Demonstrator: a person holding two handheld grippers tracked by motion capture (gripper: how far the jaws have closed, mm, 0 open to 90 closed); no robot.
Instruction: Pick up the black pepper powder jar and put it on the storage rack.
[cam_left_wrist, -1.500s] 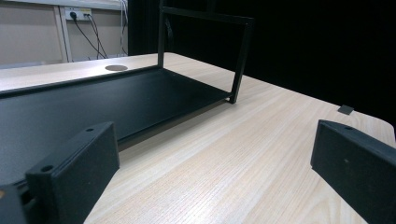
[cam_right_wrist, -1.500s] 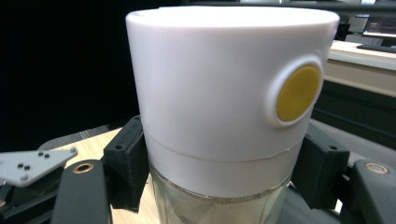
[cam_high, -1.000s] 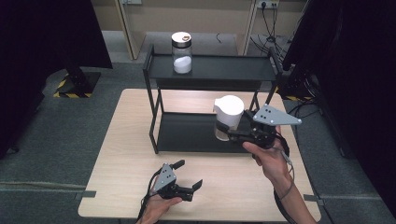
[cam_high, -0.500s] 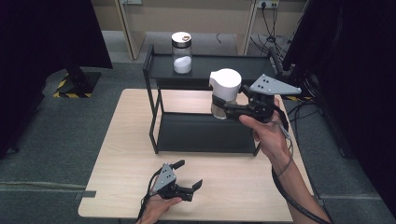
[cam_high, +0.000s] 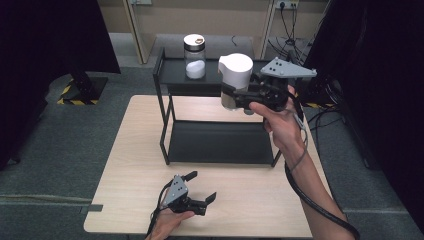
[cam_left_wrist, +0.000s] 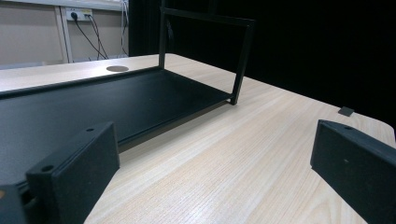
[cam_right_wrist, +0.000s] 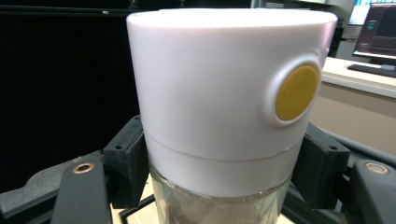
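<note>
The white-lidded jar (cam_high: 235, 80) hangs in the air by the rack's (cam_high: 165, 120) top shelf, right end, pinched by the right gripper (cam_high: 239, 97) below its lid, likely for shelving. The left gripper (cam_high: 200, 192) rests spread near the worktop's (cam_high: 130, 165) front edge.

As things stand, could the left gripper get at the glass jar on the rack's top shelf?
Probably not without a long reach: the left gripper rests open at the table's near edge, and the glass jar stands on the far top shelf.

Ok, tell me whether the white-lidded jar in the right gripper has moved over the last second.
Yes. The white-lidded jar, held in the right gripper, has risen from beside the black rack's lower shelf to its top shelf level.
</note>
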